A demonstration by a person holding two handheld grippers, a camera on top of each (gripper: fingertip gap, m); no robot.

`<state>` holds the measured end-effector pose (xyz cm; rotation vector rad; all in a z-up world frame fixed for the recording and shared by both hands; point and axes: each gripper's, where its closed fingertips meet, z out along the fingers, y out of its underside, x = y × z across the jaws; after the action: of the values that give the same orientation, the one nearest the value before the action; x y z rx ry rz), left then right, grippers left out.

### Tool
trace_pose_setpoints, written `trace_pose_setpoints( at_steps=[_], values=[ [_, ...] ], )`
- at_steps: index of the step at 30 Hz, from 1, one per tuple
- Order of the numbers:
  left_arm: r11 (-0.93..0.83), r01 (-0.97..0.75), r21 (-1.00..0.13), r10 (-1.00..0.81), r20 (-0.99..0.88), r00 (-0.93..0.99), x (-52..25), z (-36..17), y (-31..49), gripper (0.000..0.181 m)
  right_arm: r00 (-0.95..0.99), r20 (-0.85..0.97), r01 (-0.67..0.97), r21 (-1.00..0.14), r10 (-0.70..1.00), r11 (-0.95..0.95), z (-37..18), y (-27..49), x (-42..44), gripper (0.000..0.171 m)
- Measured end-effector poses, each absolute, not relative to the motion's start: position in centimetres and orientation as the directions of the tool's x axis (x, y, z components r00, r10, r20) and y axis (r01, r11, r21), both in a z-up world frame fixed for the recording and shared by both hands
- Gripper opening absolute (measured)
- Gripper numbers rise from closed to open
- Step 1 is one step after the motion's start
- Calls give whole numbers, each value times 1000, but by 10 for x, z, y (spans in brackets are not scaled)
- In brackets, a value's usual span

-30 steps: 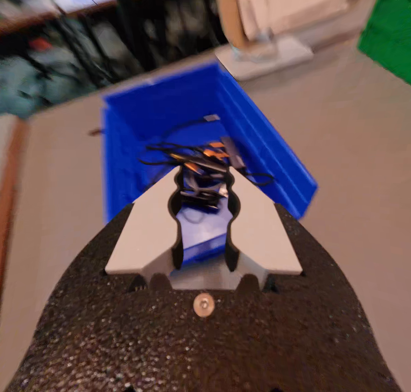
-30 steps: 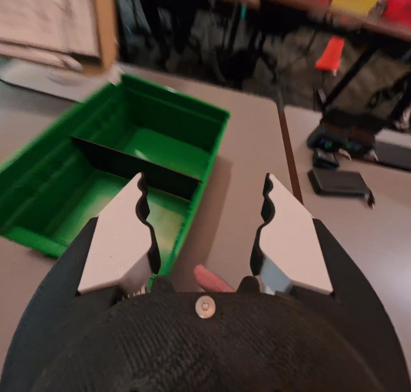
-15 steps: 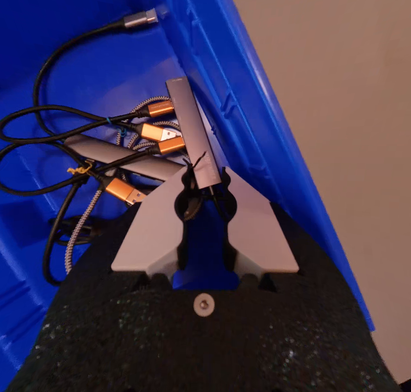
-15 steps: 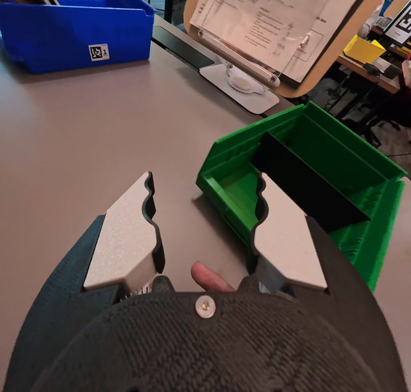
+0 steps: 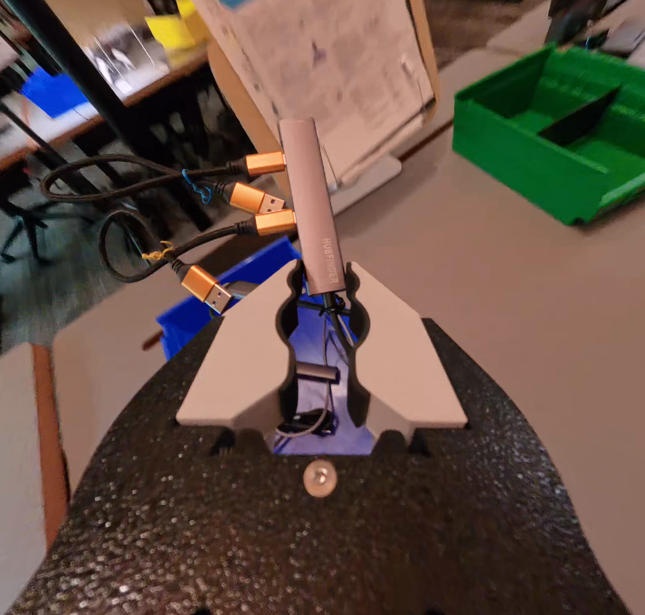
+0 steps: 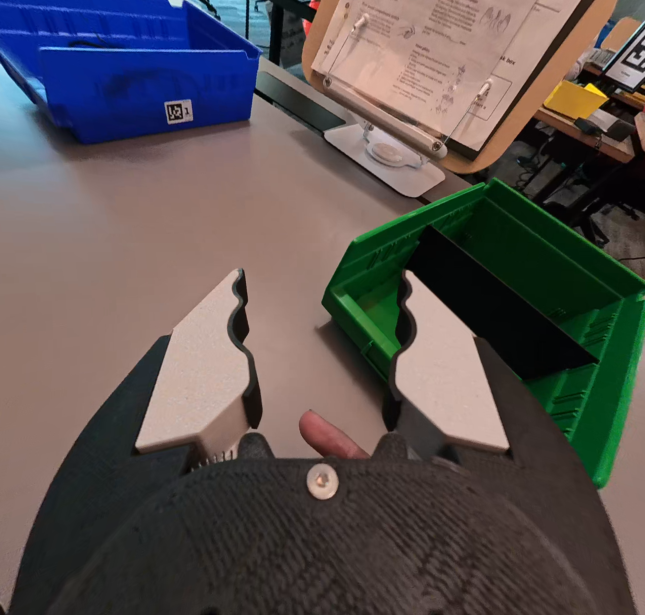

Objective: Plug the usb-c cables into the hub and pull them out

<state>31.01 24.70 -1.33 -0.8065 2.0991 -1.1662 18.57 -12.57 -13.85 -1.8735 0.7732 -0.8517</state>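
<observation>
My left gripper (image 5: 323,275) is shut on the near end of a slim grey hub (image 5: 309,193) and holds it upright in the air above the blue bin (image 5: 244,267). Two orange-ended black cables sit in the hub's left side, at its upper port (image 5: 265,164) and lower port (image 5: 275,222). Their free orange plugs (image 5: 256,199) (image 5: 206,289) hang loose to the left. The hub's own lead and a second grey hub (image 5: 317,374) show between the jaws, below. My right gripper (image 6: 323,281) is open and empty above the table.
A green bin (image 6: 523,305) with a black divider (image 6: 495,305) stands right of my right gripper; it also shows in the left wrist view (image 5: 558,127). The blue bin (image 6: 146,85) is far left. A paper-holding stand (image 6: 436,57) is at the table's back edge. A fingertip (image 6: 324,434) shows under the right gripper. The tips of one gripper are about 40 centimeters away from the tips of the other.
My left gripper has lifted the hub out of the blue bin with its cables dangling. The right gripper has stayed open and shifted only a little.
</observation>
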Motion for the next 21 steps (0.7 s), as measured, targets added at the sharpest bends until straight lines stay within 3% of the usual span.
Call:
trace_pose_setpoints(
  at_steps=[5,9,12,14,17,21],
  values=[
    [505,-90,-858,-694,-343,-633,291,29,240,21,589,203,-133,-930,-782,-342,-129,-116,181,86],
    [594,141,-792,-443,-467,-765,239,18,175,22,675,-42,-107,-993,-737,-41,-98,-80,172,92],
    [606,312,-732,-205,-523,-828,189,-13,118,22,802,-271,-177,-959,-533,221,-76,-37,153,92],
    [581,418,-699,-53,-544,-837,156,-39,86,22,849,-390,-304,-912,-357,275,-76,-13,138,91],
    [560,521,-644,100,-572,-814,122,-73,53,21,868,-475,-437,-869,-143,232,-82,8,114,78],
    [624,603,-497,218,-630,-745,109,-108,42,21,875,-480,-459,-864,-66,207,-87,14,105,49]
  ],
)
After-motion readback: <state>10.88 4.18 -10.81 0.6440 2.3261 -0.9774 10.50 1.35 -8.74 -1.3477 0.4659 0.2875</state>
